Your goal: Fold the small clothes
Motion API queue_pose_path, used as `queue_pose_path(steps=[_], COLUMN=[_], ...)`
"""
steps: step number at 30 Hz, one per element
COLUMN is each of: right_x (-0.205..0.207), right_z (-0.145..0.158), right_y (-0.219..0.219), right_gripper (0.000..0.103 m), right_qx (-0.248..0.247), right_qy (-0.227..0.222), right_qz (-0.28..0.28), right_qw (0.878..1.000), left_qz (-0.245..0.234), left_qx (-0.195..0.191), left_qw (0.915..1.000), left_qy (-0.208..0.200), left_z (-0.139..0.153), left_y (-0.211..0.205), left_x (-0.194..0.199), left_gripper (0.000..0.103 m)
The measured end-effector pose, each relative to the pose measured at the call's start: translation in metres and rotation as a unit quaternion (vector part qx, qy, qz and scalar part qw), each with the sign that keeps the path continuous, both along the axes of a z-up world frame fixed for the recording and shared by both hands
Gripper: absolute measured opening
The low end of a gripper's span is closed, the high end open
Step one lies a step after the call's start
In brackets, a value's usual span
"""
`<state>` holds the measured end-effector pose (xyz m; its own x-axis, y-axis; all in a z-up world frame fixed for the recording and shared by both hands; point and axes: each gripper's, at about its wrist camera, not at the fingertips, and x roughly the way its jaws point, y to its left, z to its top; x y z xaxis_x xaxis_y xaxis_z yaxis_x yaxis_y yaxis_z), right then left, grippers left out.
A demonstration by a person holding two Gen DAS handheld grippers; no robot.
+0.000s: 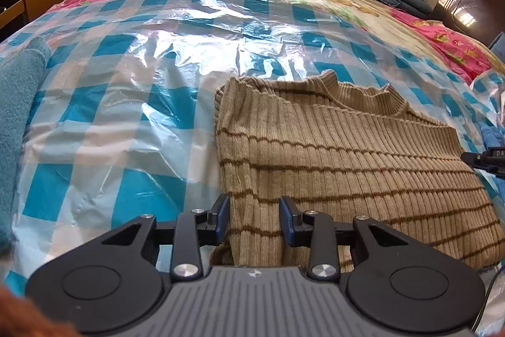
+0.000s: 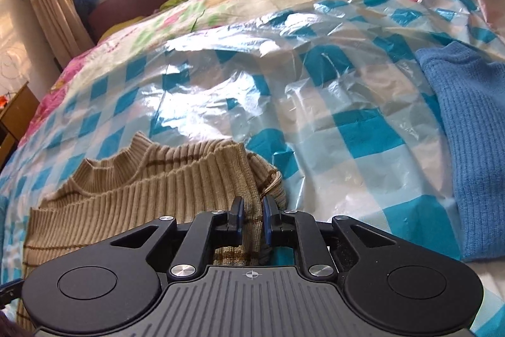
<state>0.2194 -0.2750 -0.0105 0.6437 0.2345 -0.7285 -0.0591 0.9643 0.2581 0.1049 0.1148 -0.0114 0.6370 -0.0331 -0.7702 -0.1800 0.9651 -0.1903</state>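
Two grippers work one garment here, a tan ribbed sweater (image 1: 347, 153) with thin brown stripes, lying on a bed under a blue-and-white checked plastic sheet (image 1: 126, 90).

From the left wrist view, the left gripper (image 1: 254, 218) sits low over the sweater's near left edge. Its jaws stand part way spread with knit fabric lying between them; the pads do not visibly press on it, so I read this as an open straddle and not a grip. The sweater's left side looks already turned in, leaving a straight folded edge. The collar points away toward the headboard, so the long axis runs from the camera toward the far end of the bed. A teal cloth (image 1: 15, 116) lies at the far left, and the tip of the other tool shows at the right border.

From the right wrist view, the right gripper (image 2: 252, 218) has its jaws drawn nearly together on a bunched strip of the sweater (image 2: 126, 195) at its right edge, seemingly pinching a sleeve or side fold. A blue knitted garment (image 2: 467, 147) lies well apart to the right.

Judging by this, the side fold is in hand; next the pinched right part likely needs carrying across the body, while the left jaws close on their edge.
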Motion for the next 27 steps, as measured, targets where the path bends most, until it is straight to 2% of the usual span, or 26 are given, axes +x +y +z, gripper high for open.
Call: queue_pose_path(steps=[3,5,8,10,15,19,22,23,27], right_x=[0.001,0.002,0.004,-0.002,-0.023,-0.032,-0.028,-0.028,-0.036], right_z=[0.001,0.003,0.001,0.008,0.031,0.025,0.004,0.000,0.017], right_y=[-0.004,-0.007,-0.015,-0.012,0.004,0.030,0.037,0.035,0.041], right_gripper=[0.005,0.004,0.003,0.004,0.013,0.013,0.012,0.010,0.014], right_qx=[-0.002,-0.025,-0.015,-0.021,-0.023,-0.016,-0.053,-0.051,-0.058], right_qy=[0.000,-0.005,0.006,-0.009,-0.045,-0.032,0.002,0.005,-0.009], right_qz=[-0.012,-0.026,-0.036,-0.031,-0.004,0.041,0.032,0.027,0.027], right_qw=[1.000,0.999,0.999,0.999,0.999,0.999,0.998,0.998,0.998], left_qz=[0.008,0.021,0.033,0.036,0.046,0.058,0.056,0.054,0.051], left_qx=[-0.001,-0.007,-0.021,-0.024,-0.032,-0.043,-0.048,-0.043,-0.043], left_qw=[0.9999,0.9997,0.9991,0.9990,0.9984,0.9973,0.9971,0.9974,0.9976], left_qy=[0.008,0.014,0.016,0.012,0.000,0.008,0.022,0.024,0.021], left_z=[-0.007,-0.011,-0.013,-0.010,-0.004,-0.008,-0.013,-0.013,-0.012], left_y=[0.003,0.008,0.013,0.014,0.017,0.020,0.019,0.017,0.014], left_x=[-0.002,-0.004,-0.008,-0.012,-0.027,-0.037,-0.041,-0.041,-0.043], left_gripper=[0.039,0.041,0.043,0.043,0.043,0.043,0.043,0.043,0.043])
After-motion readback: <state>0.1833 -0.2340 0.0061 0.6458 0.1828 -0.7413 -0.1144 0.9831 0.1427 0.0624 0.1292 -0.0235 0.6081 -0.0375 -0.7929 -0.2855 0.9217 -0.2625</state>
